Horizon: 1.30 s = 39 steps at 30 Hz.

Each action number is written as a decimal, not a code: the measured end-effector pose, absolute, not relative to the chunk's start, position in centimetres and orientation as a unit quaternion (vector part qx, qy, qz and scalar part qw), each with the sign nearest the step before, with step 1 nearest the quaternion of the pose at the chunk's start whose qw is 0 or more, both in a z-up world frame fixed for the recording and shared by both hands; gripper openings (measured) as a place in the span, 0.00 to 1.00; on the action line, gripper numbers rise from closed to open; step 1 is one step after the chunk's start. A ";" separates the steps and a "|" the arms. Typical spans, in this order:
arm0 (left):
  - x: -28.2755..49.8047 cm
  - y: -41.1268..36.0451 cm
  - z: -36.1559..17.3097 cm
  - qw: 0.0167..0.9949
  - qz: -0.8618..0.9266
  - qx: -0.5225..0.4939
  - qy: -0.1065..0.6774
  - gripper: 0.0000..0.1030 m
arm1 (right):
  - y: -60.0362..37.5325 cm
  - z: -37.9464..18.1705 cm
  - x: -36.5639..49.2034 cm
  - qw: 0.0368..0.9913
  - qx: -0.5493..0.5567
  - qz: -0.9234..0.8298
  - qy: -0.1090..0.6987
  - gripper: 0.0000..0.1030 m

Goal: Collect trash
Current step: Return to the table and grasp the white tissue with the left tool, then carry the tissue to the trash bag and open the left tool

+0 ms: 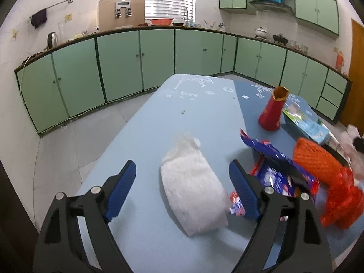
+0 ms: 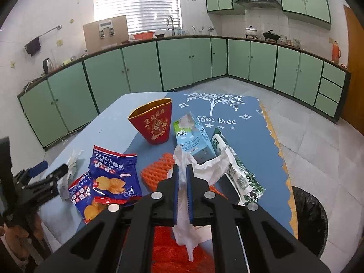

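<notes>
Trash lies on a blue table point(image 1: 193, 113). My left gripper point(image 1: 182, 177) is open, its jaws on either side of a crumpled white tissue point(image 1: 193, 188) lying on the table. My right gripper point(image 2: 182, 169) is shut on a white tissue point(image 2: 184, 207) and holds it above the pile. Beside it lie a blue snack bag point(image 2: 113, 173), orange foam netting point(image 2: 157, 170), a red paper cup point(image 2: 154, 122), a milk carton point(image 2: 193, 138) and a green-and-white wrapper point(image 2: 236, 170). The left gripper also shows at the left of the right wrist view point(image 2: 54, 170).
A bin lined with a black bag point(image 2: 309, 218) stands on the floor right of the table. Green kitchen cabinets point(image 1: 118, 61) line the far walls. The blue snack bag point(image 1: 277, 170) and orange netting point(image 1: 323, 170) lie right of my left gripper.
</notes>
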<state>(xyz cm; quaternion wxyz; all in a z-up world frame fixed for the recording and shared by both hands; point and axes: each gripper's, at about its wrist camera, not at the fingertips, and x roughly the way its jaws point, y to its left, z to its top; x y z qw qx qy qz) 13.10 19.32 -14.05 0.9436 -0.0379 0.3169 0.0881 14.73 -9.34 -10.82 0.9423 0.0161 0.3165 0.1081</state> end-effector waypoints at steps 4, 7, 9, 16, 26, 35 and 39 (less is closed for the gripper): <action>14.9 19.8 -14.5 0.937 0.087 -0.048 0.336 0.75 | -9.5 -10.7 15.0 0.943 0.017 0.103 0.315 0.07; 15.6 20.5 -15.3 0.929 0.083 -0.066 0.355 0.63 | -9.7 -10.5 15.1 0.944 0.015 0.100 0.313 0.07; 15.9 20.9 -15.9 0.924 0.073 -0.083 0.367 0.48 | -9.9 -10.3 15.0 0.945 0.014 0.098 0.312 0.07; 15.4 20.8 -16.2 0.924 0.063 -0.088 0.366 0.19 | -10.8 -9.7 14.9 0.949 0.018 0.088 0.303 0.07; 12.8 20.7 -11.1 0.949 0.052 -0.085 0.299 0.09 | -12.8 -7.8 13.7 0.958 0.030 0.078 0.274 0.07; 12.4 14.1 -5.3 0.969 -0.033 -0.059 0.238 0.09 | -17.5 -5.9 11.9 0.965 0.065 0.055 0.247 0.07; 13.1 8.7 -4.4 0.967 -0.099 -0.050 0.230 0.09 | -20.5 -5.5 10.9 0.967 0.080 0.030 0.241 0.07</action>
